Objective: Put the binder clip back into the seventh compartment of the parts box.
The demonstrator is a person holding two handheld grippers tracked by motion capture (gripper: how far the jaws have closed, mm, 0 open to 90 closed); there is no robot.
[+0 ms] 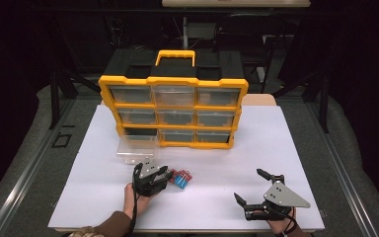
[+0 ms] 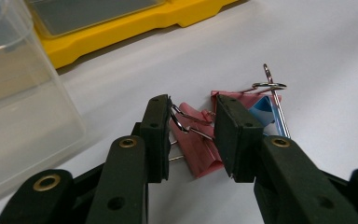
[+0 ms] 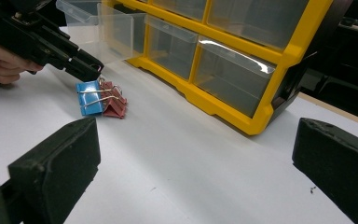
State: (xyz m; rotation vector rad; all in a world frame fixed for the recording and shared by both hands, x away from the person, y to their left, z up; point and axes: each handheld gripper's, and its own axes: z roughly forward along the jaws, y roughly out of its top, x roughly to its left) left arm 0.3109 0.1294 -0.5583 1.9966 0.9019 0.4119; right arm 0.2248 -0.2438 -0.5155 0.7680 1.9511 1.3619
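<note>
White table [image 1: 237,163], yellow drawer organizer [image 1: 173,111], pulled-out clear drawer [image 1: 137,149] beside binder clips [image 1: 180,178]

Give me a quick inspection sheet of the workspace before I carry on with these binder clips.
Surface: white table top, bare at the right half.
Job's things: pink metal binder clip between the left jaws; blue binder clip beside another pink one; clear plastic drawer pulled out on the table; yellow-and-black drawer organiser upright behind it.
Clutter: nothing seen.
Grippers: left gripper astride the pink clip, pad contact unclear; right gripper open, holding nothing.
Cables: black cable trailing along the left forearm.
Surroundings: dark room, grey floor, black frame legs.
</note>
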